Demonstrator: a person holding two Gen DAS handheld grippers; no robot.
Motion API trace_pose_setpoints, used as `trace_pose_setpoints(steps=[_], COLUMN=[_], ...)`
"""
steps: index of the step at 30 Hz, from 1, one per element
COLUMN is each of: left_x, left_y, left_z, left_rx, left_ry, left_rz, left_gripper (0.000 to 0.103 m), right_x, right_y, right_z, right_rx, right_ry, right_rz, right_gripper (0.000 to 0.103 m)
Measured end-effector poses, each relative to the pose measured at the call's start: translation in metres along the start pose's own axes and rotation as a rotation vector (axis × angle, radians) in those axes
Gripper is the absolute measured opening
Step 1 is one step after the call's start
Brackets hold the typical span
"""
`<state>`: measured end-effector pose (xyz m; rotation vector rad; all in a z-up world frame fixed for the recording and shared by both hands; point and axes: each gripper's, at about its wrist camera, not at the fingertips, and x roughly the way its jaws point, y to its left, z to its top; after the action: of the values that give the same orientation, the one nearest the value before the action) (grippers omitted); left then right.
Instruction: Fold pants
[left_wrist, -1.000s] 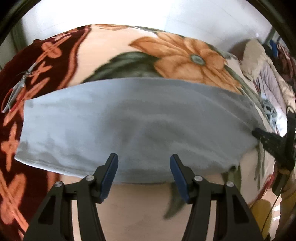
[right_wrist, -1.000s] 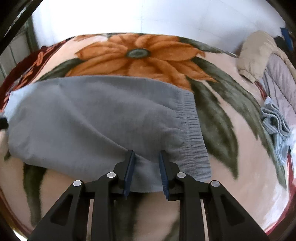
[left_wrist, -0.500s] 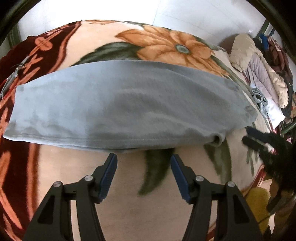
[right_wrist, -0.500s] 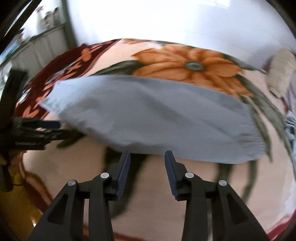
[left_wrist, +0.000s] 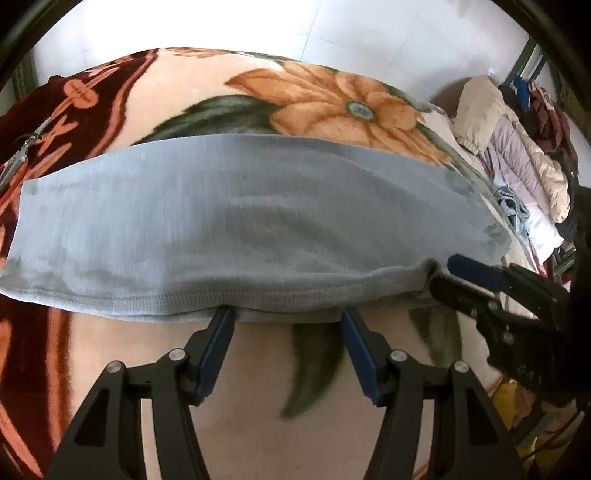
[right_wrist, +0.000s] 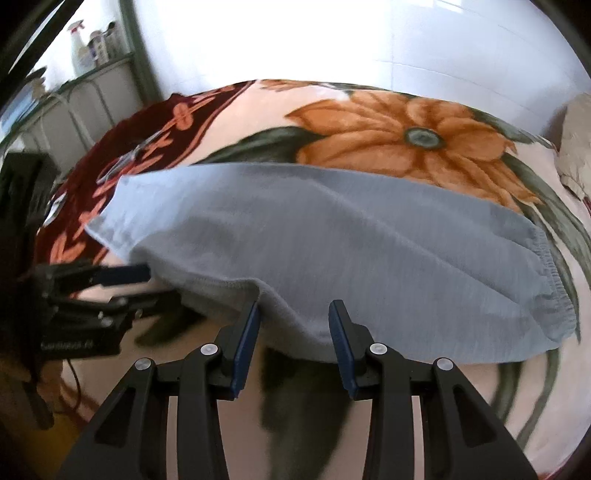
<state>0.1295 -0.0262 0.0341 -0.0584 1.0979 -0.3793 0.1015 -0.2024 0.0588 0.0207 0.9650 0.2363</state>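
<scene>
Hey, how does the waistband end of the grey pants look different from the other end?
The waistband end is gathered into puckers with rows of stitching, while the other end is flat and smooth. The waistband end lies on the peach part of the blanket beside green leaves, while the other end lies over its dark red border. Both are the same grey cloth and rest on the blanket.

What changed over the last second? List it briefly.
The right tongs slid along the near edge of the grey pants, away from the waistband and toward the left tongs. Their jaws have just been opening, and the edge now lies loose between them. Unchanged: the left tongs are open at the near edge, and the pants lie on the floral blanket.
</scene>
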Motion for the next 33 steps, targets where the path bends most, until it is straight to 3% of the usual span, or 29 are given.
trace_pose_setpoints(steps=[11, 16, 22, 27, 33], left_x=[-0.002, -0.001, -0.001, -0.002, 0.004], left_y=[0.013, 0.018, 0.024, 0.028, 0.026], left_z=[0.018, 0.023, 0.019, 0.014, 0.006], left_rx=[-0.040, -0.048, -0.058, -0.054, -0.019], left_ry=[-0.029, -0.036, -0.042, -0.040, -0.004], left_rz=[-0.013, -0.005, -0.033, -0.042, -0.012], left_gripper=[0.063, 0.063, 0.063, 0.063, 0.063], right_x=[-0.004, -0.003, 0.014, 0.021, 0.014], right_y=[0.006, 0.017, 0.030, 0.014, 0.006], right_z=[0.001, 0.001, 0.006, 0.015, 0.014], right_rx=[0.008, -0.015, -0.083, 0.004, 0.060], right_ry=[-0.014, -0.002, 0.027, 0.021, 0.007], right_rz=[-0.015, 0.023, -0.040, -0.104, -0.087], right_gripper=[0.039, 0.039, 0.039, 0.039, 0.039])
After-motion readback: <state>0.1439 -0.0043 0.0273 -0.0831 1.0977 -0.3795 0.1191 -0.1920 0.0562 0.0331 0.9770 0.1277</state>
